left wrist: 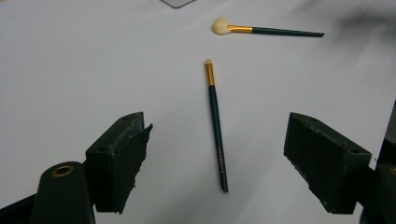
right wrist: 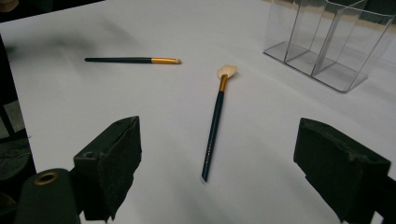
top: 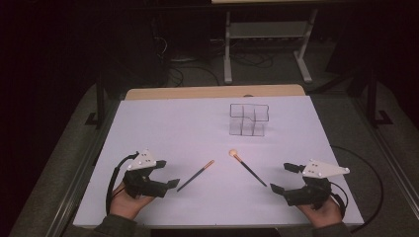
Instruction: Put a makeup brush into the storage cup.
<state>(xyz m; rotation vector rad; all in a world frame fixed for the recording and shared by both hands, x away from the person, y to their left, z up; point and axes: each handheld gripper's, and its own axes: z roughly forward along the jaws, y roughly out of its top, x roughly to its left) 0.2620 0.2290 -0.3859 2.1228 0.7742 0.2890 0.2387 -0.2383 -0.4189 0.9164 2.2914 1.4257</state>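
High view: 2 slim dark gold-banded brushes (top: pixel 195 176).

From above, the person's forearms are cut off at the near edge, and the left hand (top: pixel 127 201) and right hand (top: pixel 323 213) sit mostly hidden under what they hold. Along the left gripper (left wrist: pixel 217 154), only a grey corner of the clear organizer (left wrist: pixel 177 2) pokes in at the top edge, and a dark blur smears the far right corner. Along the right gripper (right wrist: pixel 217 163), the organizer's top and right side run out of the picture. Printing on each brush handle (left wrist: pixel 222 161) is too small to read.
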